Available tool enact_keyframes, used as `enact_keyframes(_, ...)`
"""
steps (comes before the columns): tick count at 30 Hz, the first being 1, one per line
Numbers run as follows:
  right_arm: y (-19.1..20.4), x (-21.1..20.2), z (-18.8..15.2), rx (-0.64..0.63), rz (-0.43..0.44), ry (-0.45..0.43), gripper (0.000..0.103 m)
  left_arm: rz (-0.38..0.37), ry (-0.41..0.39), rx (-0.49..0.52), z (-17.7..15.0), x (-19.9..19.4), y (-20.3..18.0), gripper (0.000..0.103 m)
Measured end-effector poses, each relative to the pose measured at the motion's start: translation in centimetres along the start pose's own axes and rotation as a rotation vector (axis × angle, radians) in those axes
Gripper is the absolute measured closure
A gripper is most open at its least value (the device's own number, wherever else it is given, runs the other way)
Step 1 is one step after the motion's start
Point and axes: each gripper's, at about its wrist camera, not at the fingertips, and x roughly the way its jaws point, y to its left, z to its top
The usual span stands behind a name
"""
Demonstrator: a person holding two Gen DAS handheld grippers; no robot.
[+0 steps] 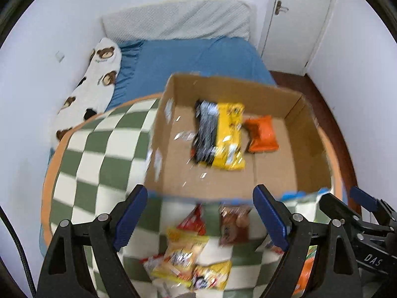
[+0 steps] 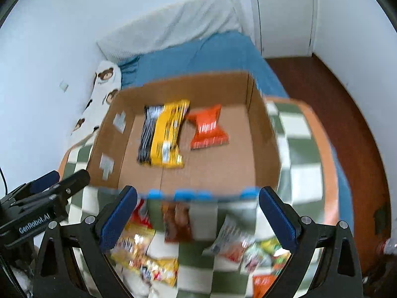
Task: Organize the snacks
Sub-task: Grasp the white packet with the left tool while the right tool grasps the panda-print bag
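Note:
An open cardboard box (image 1: 310, 149) (image 2: 263, 134) sits on a green-and-white checked mat (image 1: 99, 154) (image 2: 297, 149). Inside lie a black-and-yellow snack bag (image 1: 220, 136) (image 2: 163, 136) and an orange packet (image 1: 263, 134) (image 2: 208, 129). Loose snacks lie in front of the box: a brown packet (image 1: 233, 226) (image 2: 177, 221), a red one (image 1: 193, 221), yellow bags (image 1: 186, 253) (image 2: 139, 250) and a mixed heap (image 2: 250, 250). My left gripper (image 1: 201, 221) hangs open above these with nothing between its fingers. My right gripper (image 2: 198, 221) is open too and holds nothing.
The mat lies on a bed with a blue sheet (image 1: 193, 59) (image 2: 211, 54), a bear-print pillow (image 1: 96, 84) by the left wall and a white pillow (image 1: 178, 19) at the head. A white door (image 1: 297, 19) and dark wooden floor (image 2: 335, 104) are to the right.

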Motion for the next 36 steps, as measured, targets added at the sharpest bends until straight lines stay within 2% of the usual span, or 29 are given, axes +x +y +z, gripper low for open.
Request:
enact_keyframes(5, 0.7, 3.5, -5.9, 0.010, 0.069, 0.155, 0.002, 0.086, 0.113, -0.005, -5.7, 2.8, 3.2, 0.016)
enact_keyframes(7, 1.4, 5.4, -8.5, 0.004, 0.099, 0.226, 0.003, 0.101, 0.198, -0.018, -8.6, 4.6, 4.9, 0.016)
enact_keyframes(9, 2.7, 7.2, -11.1, -0.030, 0.143, 0.288, 0.006, 0.119, 0.278, -0.044, -11.4, 6.2, 6.5, 0.016)
enact_keyframes(10, 3.2, 7.8, -11.9, -0.053, 0.146, 0.303, 0.013, 0.116, 0.316, -0.066, -12.9, 7.0, 7.3, 0.016)
enact_keyframes(11, 4.2, 8.8, -13.2, -0.105, 0.144, 0.325, 0.025, 0.115, 0.343, -0.085, -14.0, 7.5, 7.9, 0.016)
enact_keyframes(13, 5.9, 10.2, -14.7, -0.209, 0.164, 0.360, 0.033, 0.117, 0.397, -0.131, -16.6, 8.6, 9.2, 0.016)
enact_keyframes(16, 9.7, 11.8, -17.4, -0.496, 0.136, 0.379, 0.033, 0.120, 0.449, -0.190, -19.2, 9.8, 10.6, 0.016)
enact_keyframes(19, 12.8, 13.0, -20.0, -0.784, 0.076, 0.397, 0.027, 0.137, 0.479, -0.211, -21.1, 10.7, 11.3, 0.016)
enact_keyframes(22, 14.4, 14.5, -22.5, -0.963, 0.051, 0.441, 0.026, 0.147, 0.499, -0.216, -22.3, 11.2, 11.5, 0.016)
enact_keyframes(25, 14.7, 16.2, -23.6, -1.017, -0.008, 0.453, 0.026, 0.144, 0.513, -0.227, -23.4, 11.5, 11.6, 0.016)
enact_keyframes(28, 14.5, 16.9, -23.2, -0.951, -0.002, 0.460, 0.031, 0.149, 0.528, -0.228, -24.0, 11.5, 11.4, 0.016)
enact_keyframes(31, 12.5, 17.6, -20.5, -0.676, -0.013, 0.517, 0.034, 0.136, 0.516, -0.217, -24.1, 11.2, 10.6, 0.016)
enact_keyframes(34, 8.4, 18.1, -17.6, -0.321, 0.011, 0.576, 0.034, 0.110, 0.507, -0.205, -23.6, 11.3, 9.5, 0.016)
enact_keyframes(36, 6.1, 18.2, -16.5, -0.169, 0.037, 0.594, 0.034, 0.072, 0.522, -0.204, -23.4, 11.9, 8.4, 0.016)
